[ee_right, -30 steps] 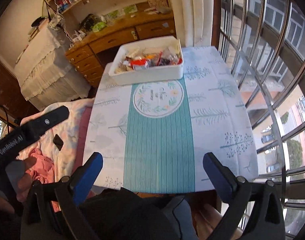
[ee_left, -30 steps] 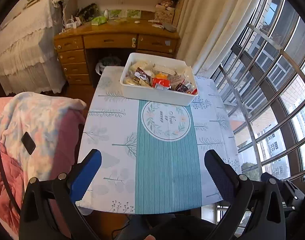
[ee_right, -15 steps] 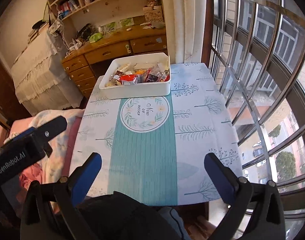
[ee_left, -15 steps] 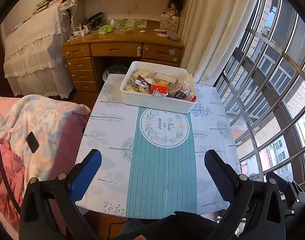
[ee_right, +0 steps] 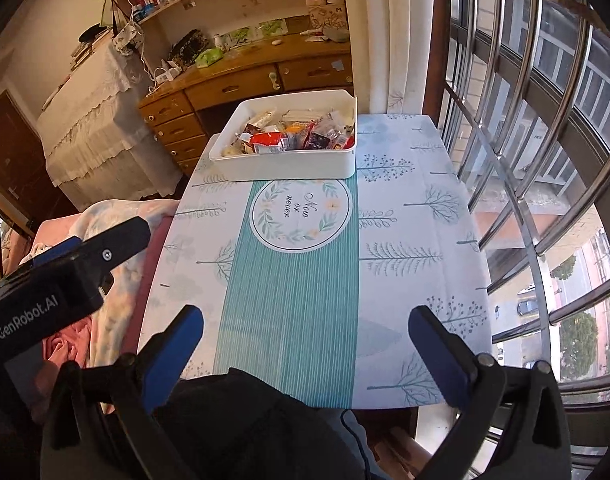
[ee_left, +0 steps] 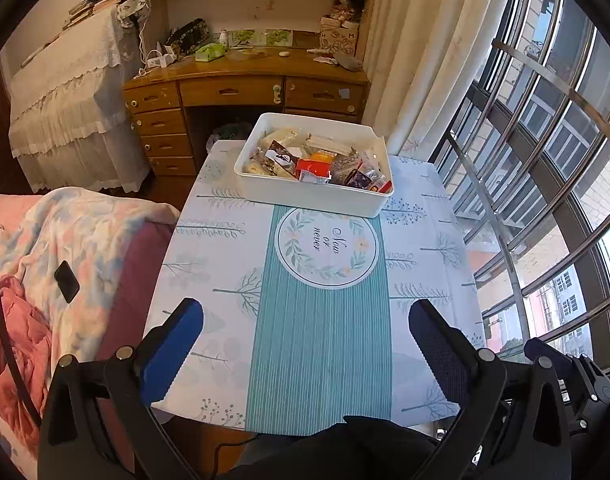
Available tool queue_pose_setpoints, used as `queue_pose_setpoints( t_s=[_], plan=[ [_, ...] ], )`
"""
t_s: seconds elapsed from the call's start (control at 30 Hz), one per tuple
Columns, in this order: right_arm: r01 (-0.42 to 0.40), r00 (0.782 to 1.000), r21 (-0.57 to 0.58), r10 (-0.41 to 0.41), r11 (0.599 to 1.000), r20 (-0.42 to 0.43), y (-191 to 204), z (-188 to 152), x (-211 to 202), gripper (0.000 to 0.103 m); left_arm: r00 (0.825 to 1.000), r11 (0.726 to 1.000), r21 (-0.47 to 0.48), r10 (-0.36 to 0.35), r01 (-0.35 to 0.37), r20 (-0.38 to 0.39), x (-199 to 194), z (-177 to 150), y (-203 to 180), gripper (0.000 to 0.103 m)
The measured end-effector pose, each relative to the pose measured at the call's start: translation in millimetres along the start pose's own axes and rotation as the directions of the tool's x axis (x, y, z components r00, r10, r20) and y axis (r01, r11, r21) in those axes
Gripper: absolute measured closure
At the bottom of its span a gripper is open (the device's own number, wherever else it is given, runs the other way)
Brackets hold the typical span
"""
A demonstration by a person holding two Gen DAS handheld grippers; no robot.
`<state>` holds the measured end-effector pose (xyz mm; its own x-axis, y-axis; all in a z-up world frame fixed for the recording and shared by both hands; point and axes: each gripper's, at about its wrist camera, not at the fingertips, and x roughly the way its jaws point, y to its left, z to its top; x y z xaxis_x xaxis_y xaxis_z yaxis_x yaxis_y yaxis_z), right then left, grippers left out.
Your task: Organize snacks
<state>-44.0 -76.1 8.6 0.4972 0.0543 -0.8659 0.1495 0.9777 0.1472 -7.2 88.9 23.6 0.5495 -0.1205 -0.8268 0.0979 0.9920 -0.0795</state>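
A white bin (ee_left: 305, 200) (ee_right: 289, 164) stands at the far end of the table, filled with several snack packets (ee_left: 317, 160) (ee_right: 289, 136), among them a red one (ee_left: 313, 168). My left gripper (ee_left: 305, 320) hangs open high over the table's near edge, nothing between its blue fingers. My right gripper (ee_right: 305, 320) is open too, also above the near edge and well short of the bin. The left gripper's body (ee_right: 57, 280) shows at the left of the right wrist view.
The table wears a white and teal cloth (ee_left: 321, 320) with a round emblem. A bed with a pink and floral blanket (ee_left: 65, 240) borders the left side. Window bars (ee_left: 525, 200) run along the right. A wooden desk (ee_left: 245, 92) stands behind the table.
Both grippers have risen and pulled back, so the table and bin look smaller and more of the room shows. Both stay open.
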Motion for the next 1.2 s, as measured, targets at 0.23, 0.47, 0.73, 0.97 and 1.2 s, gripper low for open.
queue_pose_setpoints(
  t_s=[0.23, 0.47, 0.73, 0.97, 1.2],
  plan=[
    [-0.003, 1.0, -0.001, 0.003, 1.0, -0.004, -6.0, 2.7, 1.7, 0.0, 1.0, 1.0, 0.007, 0.01, -0.01, 0.006, 0.8, 0.2, -7.9, 0.001],
    [-0.001, 1.0, 0.001, 0.001, 1.0, -0.024, -10.8, 4.5, 6.3, 0.0, 1.0, 1.0, 0.01, 0.012, -0.012, -0.005, 3.7, 0.1, -13.4, 0.001],
    [-0.002, 0.999, 0.009, 0.002, 1.0, -0.044, -16.6, 6.6, 11.4, 0.0, 1.0, 1.0, 0.011, 0.016, -0.015, -0.01, 4.3, -0.7, -16.1, 0.001],
    [-0.007, 0.998, 0.01, 0.007, 1.0, -0.055, -19.4, 7.7, 13.6, 0.0, 1.0, 1.0, 0.013, 0.019, -0.018, -0.009, 4.4, -1.4, -16.7, 0.001],
    [-0.007, 0.998, 0.011, 0.008, 1.0, -0.057, -19.7, 7.7, 13.7, 0.0, 1.0, 1.0, 0.016, 0.022, -0.022, -0.01, 4.2, -2.9, -17.6, 0.001]
  ],
)
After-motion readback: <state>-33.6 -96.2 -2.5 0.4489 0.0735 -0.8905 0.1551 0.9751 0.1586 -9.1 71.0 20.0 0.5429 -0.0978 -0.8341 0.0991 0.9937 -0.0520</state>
